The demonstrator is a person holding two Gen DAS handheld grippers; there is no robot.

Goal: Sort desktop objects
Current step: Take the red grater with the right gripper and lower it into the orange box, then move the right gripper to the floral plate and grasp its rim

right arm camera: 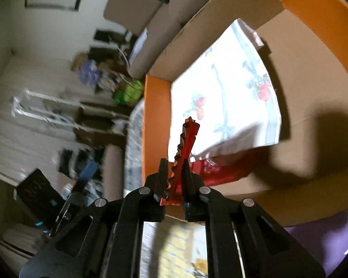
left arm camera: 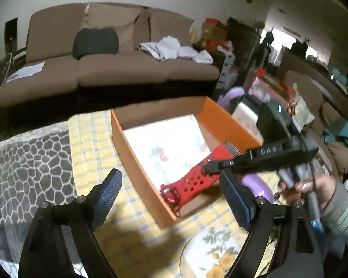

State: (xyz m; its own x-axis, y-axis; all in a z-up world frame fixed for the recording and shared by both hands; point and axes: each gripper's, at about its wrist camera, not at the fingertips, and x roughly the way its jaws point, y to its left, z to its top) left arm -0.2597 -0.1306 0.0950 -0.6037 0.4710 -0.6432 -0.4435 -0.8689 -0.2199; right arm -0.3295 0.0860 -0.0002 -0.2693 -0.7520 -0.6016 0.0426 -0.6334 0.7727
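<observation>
An orange cardboard box stands open on the yellow checked tablecloth, lined with a floral paper. My right gripper reaches in from the right and is shut on a red perforated comb, which hangs over the near right corner of the box. In the right wrist view the comb sticks out edge-on between the pinched jaws of the right gripper, above the paper and the box wall. My left gripper is open in front of the box with nothing in it.
A purple object lies beside the box on the right. A flower-patterned plate sits at the near edge. A grey pebble-patterned cover lies left. A brown sofa stands behind. A person's hand holds the right gripper.
</observation>
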